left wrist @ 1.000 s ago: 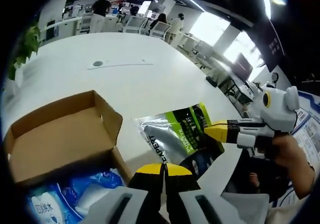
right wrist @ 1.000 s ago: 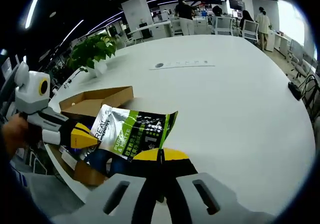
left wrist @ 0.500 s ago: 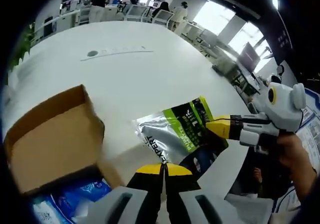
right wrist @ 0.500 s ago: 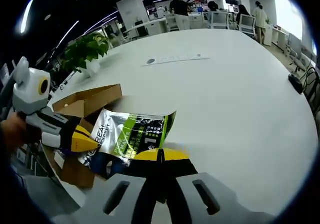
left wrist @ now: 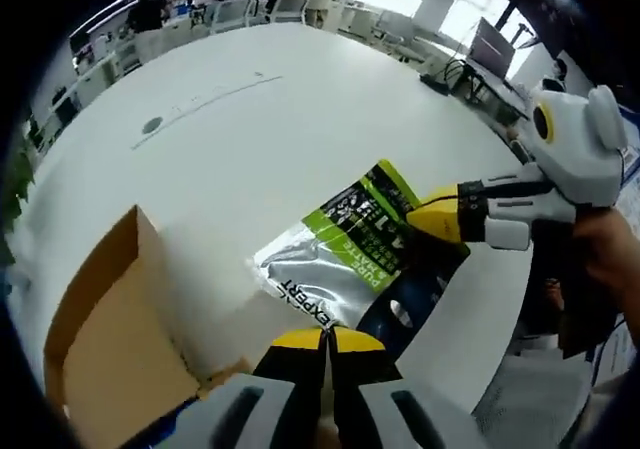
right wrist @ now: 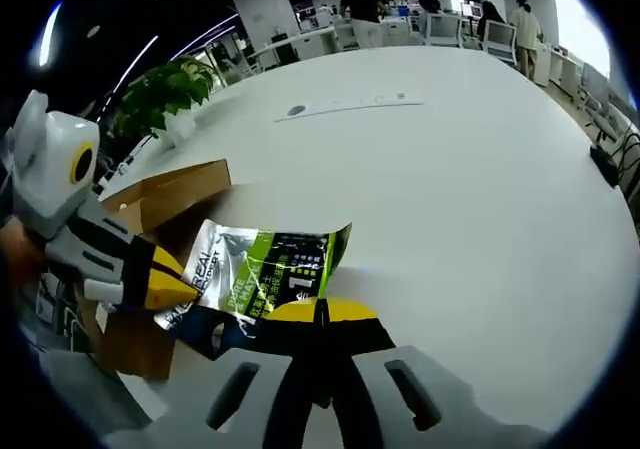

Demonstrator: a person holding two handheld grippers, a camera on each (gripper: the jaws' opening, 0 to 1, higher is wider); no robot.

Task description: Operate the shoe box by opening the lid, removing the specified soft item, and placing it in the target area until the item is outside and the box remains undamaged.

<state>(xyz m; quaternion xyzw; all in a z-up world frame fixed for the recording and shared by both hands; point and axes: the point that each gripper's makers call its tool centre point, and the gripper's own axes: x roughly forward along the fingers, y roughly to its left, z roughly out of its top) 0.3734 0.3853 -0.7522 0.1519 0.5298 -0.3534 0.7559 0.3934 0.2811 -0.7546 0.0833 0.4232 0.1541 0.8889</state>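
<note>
Lid already open on the cardboard shoe box [left wrist: 110, 339], flap standing up at the near edge of the white table [left wrist: 230, 139]. Soft item, a silver, green and dark foil pouch [left wrist: 365, 259], already out of the box and held over the tabletop just beside it.

Left gripper [left wrist: 322, 341]: yellow tips pressed together at the pouch's near edge, seemingly pinching it, though the contact itself is hidden under the tips. Right gripper [left wrist: 440, 217]: yellow tip meeting the pouch's far corner, jaws likewise together. Same picture from the other side: right gripper [right wrist: 320, 311] with tips closed at the pouch [right wrist: 265, 274], left gripper [right wrist: 165, 279] touching the opposite end, shoe box [right wrist: 160, 204] behind and beside. Hard to tell whether the pouch rests on the table or hangs just above it.

Judged progress: 2 of 3 steps done, opening and removal. Left to do: laying the pouch flat in the target area and letting go with both grippers. No marked target area visible, only bare white surface beyond the pouch. No tear or crush visible on the box. Potted plant [right wrist: 170, 94] at the table's far edge, people and desks further off.
</note>
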